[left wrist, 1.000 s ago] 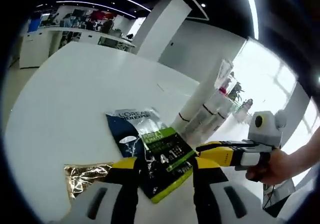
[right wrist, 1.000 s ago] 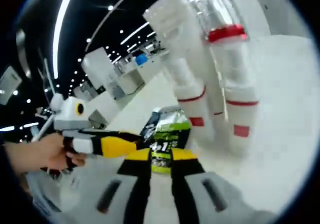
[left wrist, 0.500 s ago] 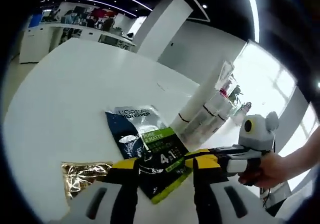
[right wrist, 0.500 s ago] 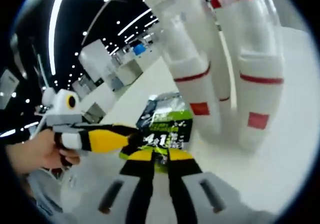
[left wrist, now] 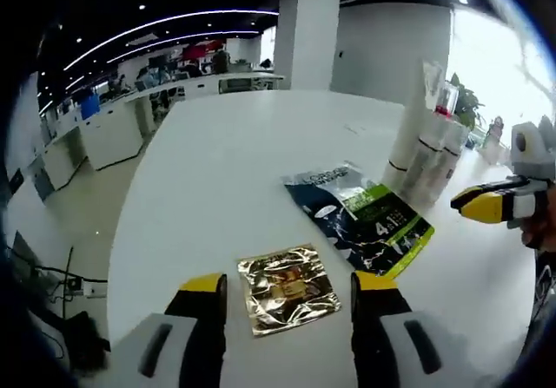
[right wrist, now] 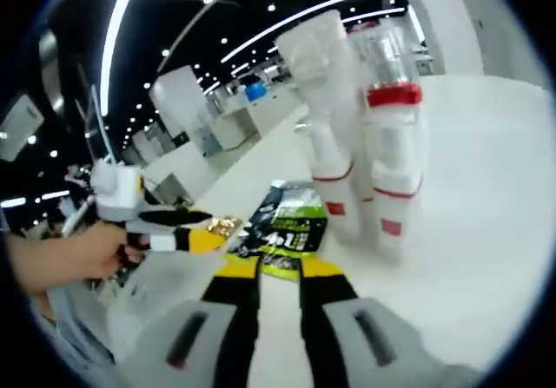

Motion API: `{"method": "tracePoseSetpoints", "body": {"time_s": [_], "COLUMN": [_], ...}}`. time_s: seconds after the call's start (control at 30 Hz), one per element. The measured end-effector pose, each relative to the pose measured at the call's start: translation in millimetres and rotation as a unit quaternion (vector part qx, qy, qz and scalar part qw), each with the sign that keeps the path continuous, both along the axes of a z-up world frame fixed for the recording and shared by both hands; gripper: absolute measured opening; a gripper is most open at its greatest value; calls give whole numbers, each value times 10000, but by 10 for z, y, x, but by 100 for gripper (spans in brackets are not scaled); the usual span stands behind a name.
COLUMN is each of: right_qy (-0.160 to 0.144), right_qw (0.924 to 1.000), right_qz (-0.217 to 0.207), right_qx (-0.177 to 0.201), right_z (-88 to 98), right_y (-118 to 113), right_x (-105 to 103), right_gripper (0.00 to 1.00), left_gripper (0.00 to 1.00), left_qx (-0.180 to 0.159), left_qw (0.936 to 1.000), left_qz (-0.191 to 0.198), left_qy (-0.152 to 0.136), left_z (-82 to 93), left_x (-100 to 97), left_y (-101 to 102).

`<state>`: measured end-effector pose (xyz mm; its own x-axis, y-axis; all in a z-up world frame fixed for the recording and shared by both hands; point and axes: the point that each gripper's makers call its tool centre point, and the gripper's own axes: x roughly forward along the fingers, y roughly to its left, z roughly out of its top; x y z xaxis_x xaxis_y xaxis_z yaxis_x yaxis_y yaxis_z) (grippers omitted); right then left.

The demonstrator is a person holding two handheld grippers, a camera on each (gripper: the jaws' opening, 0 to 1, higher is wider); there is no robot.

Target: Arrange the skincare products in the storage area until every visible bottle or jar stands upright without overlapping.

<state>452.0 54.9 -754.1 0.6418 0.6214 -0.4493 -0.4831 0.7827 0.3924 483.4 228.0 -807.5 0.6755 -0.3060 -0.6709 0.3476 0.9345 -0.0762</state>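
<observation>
White round table (left wrist: 217, 162). Behind it: white pillar (left wrist: 306, 32), long white counters (left wrist: 130, 119), curved ceiling light strips (left wrist: 165, 25), bright window at right.

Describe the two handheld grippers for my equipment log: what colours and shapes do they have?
The left gripper has two pale grey jaws with a dark slot in each, black middle sections and yellow tips. The right gripper looks the same: grey, slotted jaws, black bands, yellow ends. From the side, each has a long yellow-and-black nose running back to a white body held in a hand.
</observation>
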Motion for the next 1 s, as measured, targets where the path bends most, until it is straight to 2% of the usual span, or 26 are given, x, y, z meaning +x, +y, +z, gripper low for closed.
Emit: {"method": "tracePoseSetpoints", "body": {"time_s": [0.07, 0.13, 0.17, 0.3, 0.4, 0.47, 0.57, 0.63, 0.8, 1.0], "right_qy": [2, -15, -4, 121, 111, 82, 65, 65, 73, 199], "right_qw": [10000, 10000, 10000, 9996, 9996, 9997, 9996, 9996, 9996, 9996], "right_qz": [-14, -51, -55, 24, -62, -77, -60, -79, -92, -147], "right_qx": [0, -26, -28, -236, -235, -236, -254, -256, -242, -166], "right_z": [31, 51, 55, -3, 28, 53, 59, 64, 76, 60], "right_y": [-63, -134, -155, -272, -364, -403, -434, -458, -490, -515], "right_x": [-40, -63, -81, -243, -293, -346, -404, -424, -475, -527], "right_gripper": [15, 15, 15, 15, 15, 15, 15, 15, 15, 15], "left_gripper": [60, 60, 61, 58, 50, 48, 47, 42, 41, 40], "left_qx": [67, 309, 173, 205, 232, 237, 249, 236, 233, -13], "left_qw": [9999, 9995, 9998, 9992, 9976, 9980, 9976, 9976, 9981, 9974], "left_qz": [13, 33, 76, 344, 528, 525, 567, 541, 492, 676], "left_qy": [122, -76, 11, 34, 387, 258, 324, 349, 300, 245], "left_z": [-49, 6, 2, 41, -12, -13, -46, -61, -22, 22], "left_x": [-9, 56, 38, 23, -133, -111, -98, -128, -127, -122], "left_y": [-13, 7, -33, -27, 10, 7, 5, -22, -43, -40]}}
